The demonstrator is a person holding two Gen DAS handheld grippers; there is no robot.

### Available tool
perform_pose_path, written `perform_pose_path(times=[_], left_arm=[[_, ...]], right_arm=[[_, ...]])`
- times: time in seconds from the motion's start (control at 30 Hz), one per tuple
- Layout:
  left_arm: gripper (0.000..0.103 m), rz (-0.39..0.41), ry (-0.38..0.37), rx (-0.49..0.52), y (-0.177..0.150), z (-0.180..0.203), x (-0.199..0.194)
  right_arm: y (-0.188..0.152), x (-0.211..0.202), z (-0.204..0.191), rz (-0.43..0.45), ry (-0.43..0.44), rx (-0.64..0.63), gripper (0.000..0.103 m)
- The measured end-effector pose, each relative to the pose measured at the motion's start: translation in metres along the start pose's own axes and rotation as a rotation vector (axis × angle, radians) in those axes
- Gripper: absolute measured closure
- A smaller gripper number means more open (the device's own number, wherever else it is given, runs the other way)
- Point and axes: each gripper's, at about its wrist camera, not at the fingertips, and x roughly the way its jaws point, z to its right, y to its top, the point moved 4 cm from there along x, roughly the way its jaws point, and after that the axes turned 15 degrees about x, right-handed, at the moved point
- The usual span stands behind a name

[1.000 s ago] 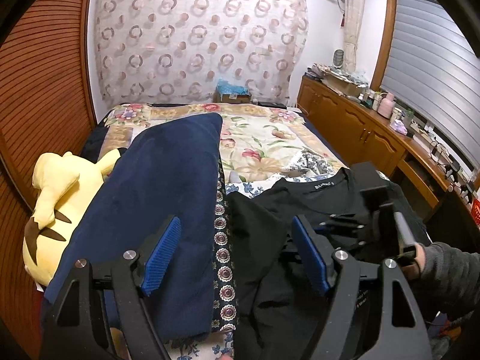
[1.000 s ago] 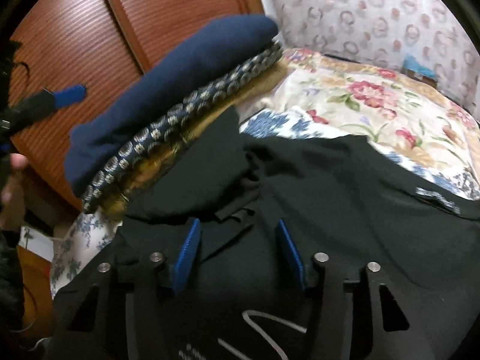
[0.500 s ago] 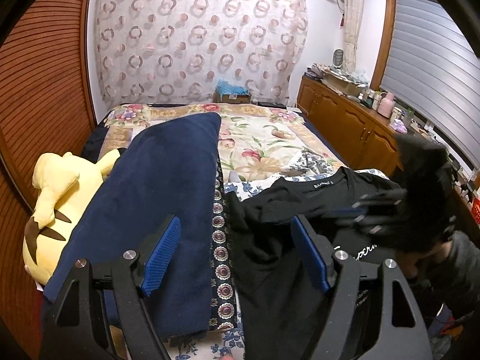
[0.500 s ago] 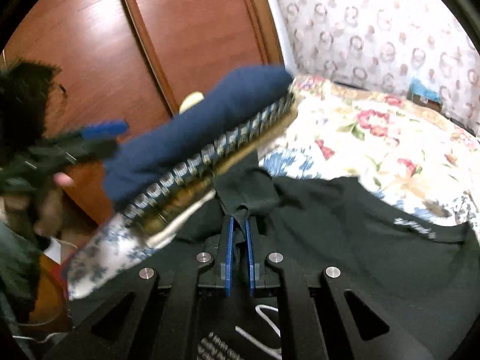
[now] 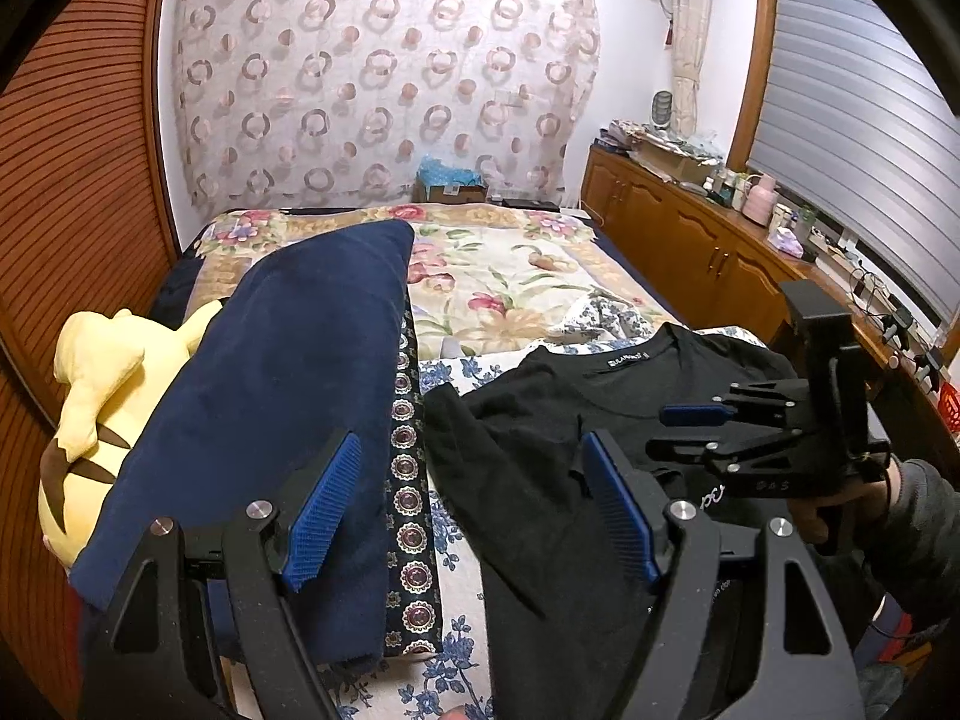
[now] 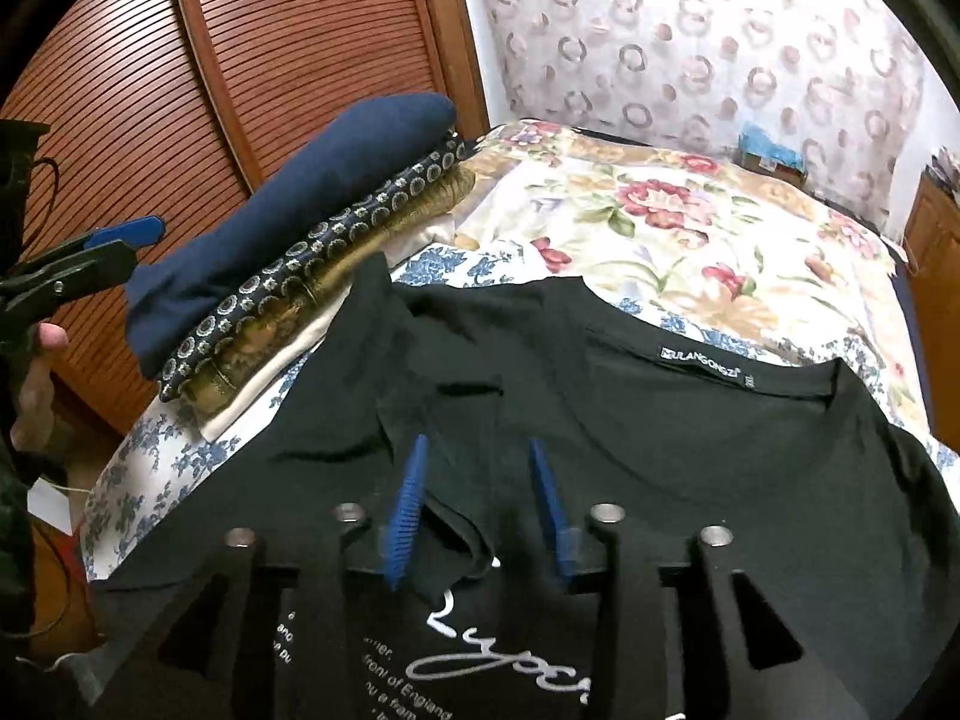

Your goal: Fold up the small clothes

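A black T-shirt (image 6: 690, 438) with white print lies spread on the bed, collar toward the far end; it also shows in the left wrist view (image 5: 540, 420). Its left sleeve is folded in over the body. My right gripper (image 6: 477, 498) is open just above that folded sleeve, holding nothing; it shows from the side in the left wrist view (image 5: 696, 420). My left gripper (image 5: 468, 504) is open and empty, hovering over the shirt's left edge next to a stack of folded clothes (image 5: 288, 396).
The stack (image 6: 288, 228) has a navy piece on top and a patterned one beneath. A yellow plush toy (image 5: 90, 396) lies left of it by the wooden wardrobe (image 5: 66, 192). The floral bedspread (image 5: 510, 282) stretches behind. A cluttered wooden cabinet (image 5: 708, 228) runs along the right.
My right gripper had shut on the sleeve and carried it over the shirt. It has now opened and let the sleeve go. My left gripper has stayed still.
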Motion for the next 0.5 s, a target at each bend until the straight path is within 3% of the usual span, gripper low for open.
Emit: perform_pose_path(times=[0.2, 0.37, 0.47, 0.5], left_arm=[[0.026, -0.003, -0.002, 0.003, 0.000, 0.001, 0.002], [0.026, -0.010, -0.006, 0.010, -0.002, 0.007, 0.004], [0.026, -0.014, -0.013, 0.013, -0.002, 0.009, 0.006], [0.026, -0.015, -0.017, 0.015, -0.002, 0.011, 0.007]], right_arm=[[0.014, 0.027, -0.023, -0.037, 0.049, -0.065, 0.059], [0.006, 0.058, -0.034, -0.083, -0.034, -0.194, 0.061], [0.007, 0.066, -0.029, -0.063, -0.077, -0.222, 0.089], [0.009, 0.067, -0.027, -0.060, -0.073, -0.209, 0.093]])
